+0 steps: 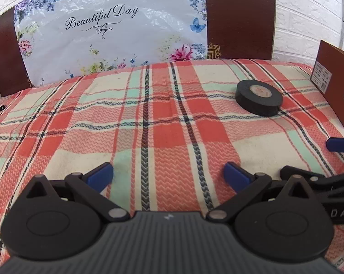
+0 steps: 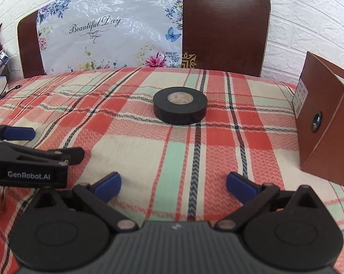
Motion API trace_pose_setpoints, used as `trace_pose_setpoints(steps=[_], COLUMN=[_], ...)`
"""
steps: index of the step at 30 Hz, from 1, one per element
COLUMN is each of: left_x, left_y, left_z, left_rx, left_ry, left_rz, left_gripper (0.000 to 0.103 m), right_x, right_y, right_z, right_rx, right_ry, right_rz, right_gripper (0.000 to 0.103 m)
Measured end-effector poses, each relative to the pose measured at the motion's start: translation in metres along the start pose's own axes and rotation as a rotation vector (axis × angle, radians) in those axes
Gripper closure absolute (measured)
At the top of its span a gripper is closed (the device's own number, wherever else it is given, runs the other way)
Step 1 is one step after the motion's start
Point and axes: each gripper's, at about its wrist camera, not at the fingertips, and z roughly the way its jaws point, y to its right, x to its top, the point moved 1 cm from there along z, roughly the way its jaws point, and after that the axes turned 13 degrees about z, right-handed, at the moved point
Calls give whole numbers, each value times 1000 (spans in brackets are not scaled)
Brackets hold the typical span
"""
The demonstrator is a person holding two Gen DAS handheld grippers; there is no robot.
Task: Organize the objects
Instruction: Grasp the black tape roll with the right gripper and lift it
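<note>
- Left gripper (image 1: 168,174): blue-tipped fingers (image 1: 101,173) spread wide; nothing between them; only the plaid cloth (image 1: 149,105) lies beneath
- Right gripper (image 2: 173,186): fingers (image 2: 109,186) splayed to full width; empty; touching nothing
- Black tape roll (image 2: 180,107): flat on the cloth, ahead of the right gripper and well clear of its tips; near a brown box (image 2: 324,123) on the right

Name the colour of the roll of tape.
Black roll of tape, tan core; clearest in the right wrist view.
</note>
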Motion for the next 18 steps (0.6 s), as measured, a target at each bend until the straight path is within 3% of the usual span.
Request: trace_pose_setpoints(steps=[10,18], left_x=[-2,-2], left_y=[-8,-7], left_z=[0,0], left_rx=[-2,7], left_ry=[14,19], left_rz=[-48,-53], left_gripper=[0,0], right_x=[30,64], right_y=[6,-2], right_z=[33,79], right_rx=[-33,-38], right_ry=[13,40], right_rz=[44,4], right_gripper=[1,2])
